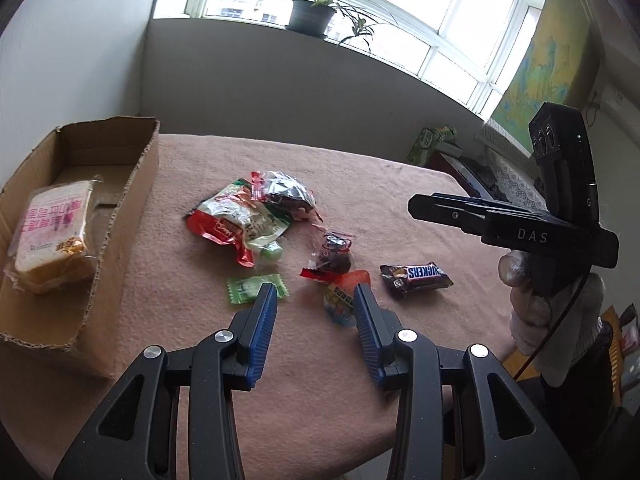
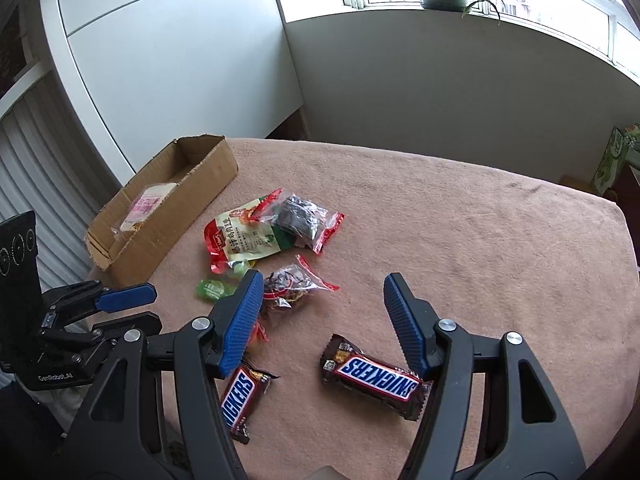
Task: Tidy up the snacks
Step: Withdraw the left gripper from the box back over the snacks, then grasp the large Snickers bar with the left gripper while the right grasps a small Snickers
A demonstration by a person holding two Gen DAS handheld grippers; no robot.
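Observation:
A torn cardboard box (image 1: pixel 132 200) at the table's left holds a wrapped bread packet (image 1: pixel 52 232). Loose snacks lie mid-table: a red-green pouch (image 1: pixel 236 216), a silvery dark pack (image 1: pixel 288 192), a small dark pack (image 1: pixel 334 252), a green candy (image 1: pixel 250 288), an orange packet (image 1: pixel 340 300) and a Snickers bar (image 1: pixel 416 278). My left gripper (image 1: pixel 315 294) hangs open above the green candy and the orange packet, holding nothing. My right gripper (image 2: pixel 324 280) is open over one Snickers bar (image 2: pixel 372 376), which lies flat on the cloth. A second Snickers (image 2: pixel 240 396) lies partly under its left finger.
A pink cloth (image 2: pixel 460 240) covers the table, whose far and right edges drop off. A gloved hand (image 1: pixel 536 304) holds the right gripper at the right. A potted plant (image 1: pixel 312 12) stands on the windowsill, and a green carton (image 1: pixel 430 140) sits beyond the table's far right corner.

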